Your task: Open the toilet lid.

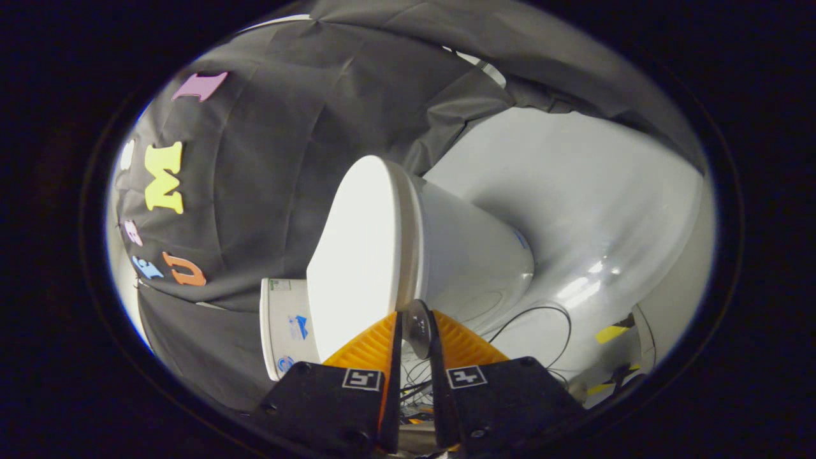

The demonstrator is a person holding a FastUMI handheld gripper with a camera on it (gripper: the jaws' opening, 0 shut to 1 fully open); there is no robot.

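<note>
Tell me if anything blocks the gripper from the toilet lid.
Nothing visible does. The gripper sits right at the front edge of the toilet lid, its fingers nearly closed around a small round piece at the lid's rim. The lid looks closed on the toilet bowl. Cables trail on the floor beyond, off to the side.

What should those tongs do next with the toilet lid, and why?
Probably keep the grip and swing the lid away from the bowl. The tongs seem shut on a round knob at the lid's edge, and the lid looks closed.
</note>
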